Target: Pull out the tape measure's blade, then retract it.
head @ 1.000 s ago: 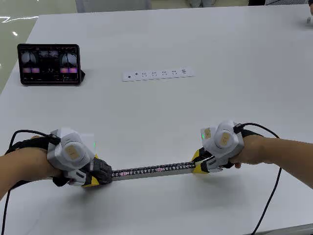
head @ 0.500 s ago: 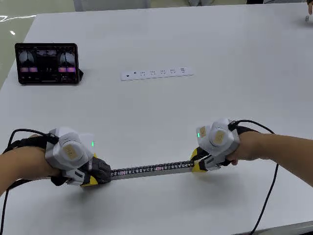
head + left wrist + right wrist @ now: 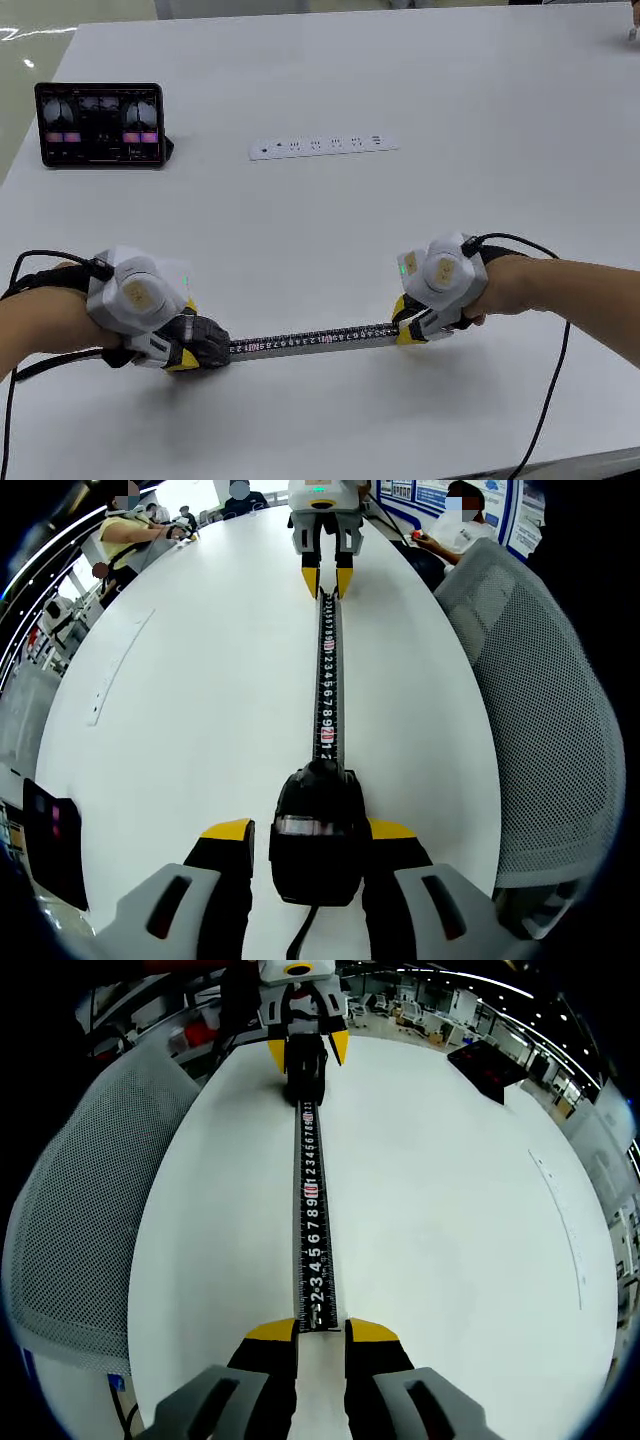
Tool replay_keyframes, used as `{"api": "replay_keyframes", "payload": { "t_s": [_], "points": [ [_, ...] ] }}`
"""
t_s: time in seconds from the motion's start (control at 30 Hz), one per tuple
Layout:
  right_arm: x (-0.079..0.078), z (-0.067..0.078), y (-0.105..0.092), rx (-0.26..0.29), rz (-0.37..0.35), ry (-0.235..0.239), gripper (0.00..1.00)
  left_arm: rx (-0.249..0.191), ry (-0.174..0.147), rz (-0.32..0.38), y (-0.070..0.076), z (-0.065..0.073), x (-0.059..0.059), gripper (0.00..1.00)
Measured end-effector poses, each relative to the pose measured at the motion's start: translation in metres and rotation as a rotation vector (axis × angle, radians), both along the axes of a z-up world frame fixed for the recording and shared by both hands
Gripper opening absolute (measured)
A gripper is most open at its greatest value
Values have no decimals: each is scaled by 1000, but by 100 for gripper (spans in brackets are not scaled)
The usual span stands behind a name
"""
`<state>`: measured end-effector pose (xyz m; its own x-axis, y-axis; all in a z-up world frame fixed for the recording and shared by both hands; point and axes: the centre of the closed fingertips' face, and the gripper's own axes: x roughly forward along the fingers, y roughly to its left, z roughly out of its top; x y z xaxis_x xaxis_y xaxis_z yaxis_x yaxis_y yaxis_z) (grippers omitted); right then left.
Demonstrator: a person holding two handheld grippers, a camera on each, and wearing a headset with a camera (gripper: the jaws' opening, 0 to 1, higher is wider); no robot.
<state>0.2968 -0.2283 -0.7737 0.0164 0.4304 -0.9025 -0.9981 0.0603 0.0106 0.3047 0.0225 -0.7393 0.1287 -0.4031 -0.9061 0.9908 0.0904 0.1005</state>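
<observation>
A black tape measure case (image 3: pixel 203 343) lies low on the white table (image 3: pixel 330 230), and my left gripper (image 3: pixel 190 352) is shut on it. The case (image 3: pixel 318 830) sits between the yellow fingertips of the left gripper (image 3: pixel 310 830). Its blade (image 3: pixel 312 343) runs out to the right, just above the table, showing numbers up to about 12 (image 3: pixel 328 680). My right gripper (image 3: pixel 405 333) is shut on the blade's end. In the right gripper view the blade (image 3: pixel 312 1220) leads from my right gripper (image 3: pixel 322 1330) to the case (image 3: pixel 305 1065).
A tablet (image 3: pixel 100 124) stands at the far left and a white power strip (image 3: pixel 322 146) lies mid-table. A grey mesh chair (image 3: pixel 540 710) stands beside the near table edge. Black cables (image 3: pixel 545 400) trail from both wrists.
None beyond a small shift of the head camera; both grippers and the drawn-out blade hold about the same span.
</observation>
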Motion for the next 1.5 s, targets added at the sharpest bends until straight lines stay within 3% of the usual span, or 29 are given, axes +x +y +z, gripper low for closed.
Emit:
{"api": "replay_keyframes", "payload": {
  "t_s": [0.27, 0.37, 0.63, 0.7, 0.83, 1.07, 1.17, 1.37, 1.5],
  "points": [
    [-1, 5, -1, 15, -49, 20, 19, -10, -4, 27, 2, 3, 3, 42],
    [-2, 6, 0, 23, -68, 24, 20, -39, 11, 71, -1, 8, 4, 47],
    [-1, 6, -2, 33, -132, 24, 25, -78, 28, 106, -3, 13, 2, 53],
    [-1, 6, -3, 32, -146, 24, 27, -94, 51, 129, -4, 14, 0, 56],
    [0, 7, -3, 41, -166, 20, 30, -120, 66, 157, -8, 16, -1, 64],
    [2, 10, -1, 55, -201, 21, 36, -120, 72, 169, -6, 14, -2, 70],
    [1, 9, -3, 57, -212, 22, 38, -138, 82, 182, -8, 15, -4, 77],
    [0, 9, -6, 64, -234, 22, 43, -116, 72, 178, -3, 11, -8, 85],
    [-2, 9, -6, 68, -207, 9, 45, -96, 59, 158, 0, 8, -8, 89]
  ]
}}
